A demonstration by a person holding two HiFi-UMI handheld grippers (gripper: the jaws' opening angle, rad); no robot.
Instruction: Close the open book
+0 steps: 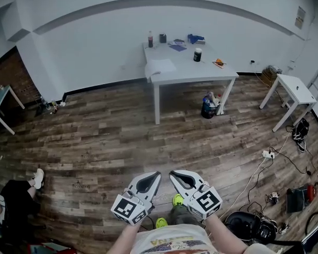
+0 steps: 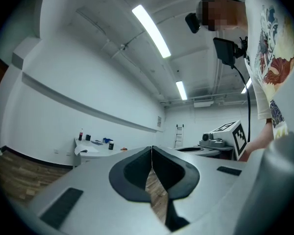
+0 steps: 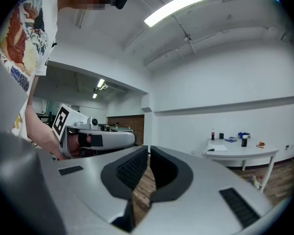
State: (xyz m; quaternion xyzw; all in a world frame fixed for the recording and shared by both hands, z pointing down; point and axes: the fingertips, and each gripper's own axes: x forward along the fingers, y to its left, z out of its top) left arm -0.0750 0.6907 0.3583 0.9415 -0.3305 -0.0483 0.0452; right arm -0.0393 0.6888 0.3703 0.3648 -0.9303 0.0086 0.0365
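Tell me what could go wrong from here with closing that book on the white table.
The left gripper and right gripper are both shut, empty and far from the open book on the white table: a long approach, and shut fingers may only push the pages. Cables and a power strip lie on the floor at the right, a possible trip hazard. A bottle stands behind the book; a swung cover might tip it.

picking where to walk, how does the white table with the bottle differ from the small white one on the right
The middle table is larger; the right table is smaller. The middle table holds the open book and a bottle; the right table looks bare. Both are white with straight legs.
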